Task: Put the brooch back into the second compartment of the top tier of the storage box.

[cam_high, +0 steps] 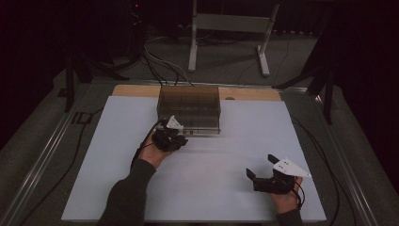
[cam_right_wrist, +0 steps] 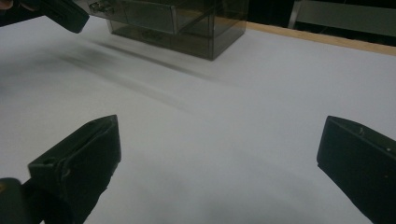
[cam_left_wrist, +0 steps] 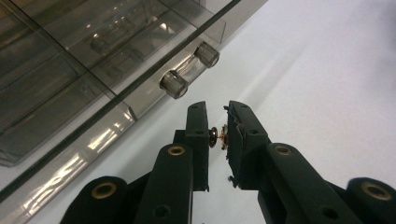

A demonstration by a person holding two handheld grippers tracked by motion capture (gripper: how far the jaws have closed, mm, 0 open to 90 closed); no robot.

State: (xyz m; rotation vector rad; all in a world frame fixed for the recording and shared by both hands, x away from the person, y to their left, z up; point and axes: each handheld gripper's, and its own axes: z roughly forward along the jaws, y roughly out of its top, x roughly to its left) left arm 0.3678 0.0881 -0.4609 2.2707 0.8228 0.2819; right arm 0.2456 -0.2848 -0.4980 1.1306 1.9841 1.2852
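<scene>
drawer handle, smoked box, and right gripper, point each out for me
drawer handle (cam_left_wrist: 189, 70), left gripper view, on the clear bar between its knobs
smoked box (cam_high: 189, 101), high view, top panel
right gripper (cam_high: 263, 165), high view, between its fingertips

We see the smoky clear plastic drawer box (cam_high: 189, 108) at the white table's (cam_high: 211, 188) far edge, left gripper (cam_high: 173, 130) just before it, right gripper (cam_high: 262, 165) well right.

A smoky, see-through plastic drawer box (cam_high: 189, 108) stands upright near the far edge of the white worktop (cam_high: 211, 188), one drawer with two round knobs (cam_left_wrist: 173, 84) drawn slightly out, while a tiny brass-coloured stud (cam_left_wrist: 216, 137) sits pinched in the left tool (cam_left_wrist: 216, 122) just before those knobs.
</scene>
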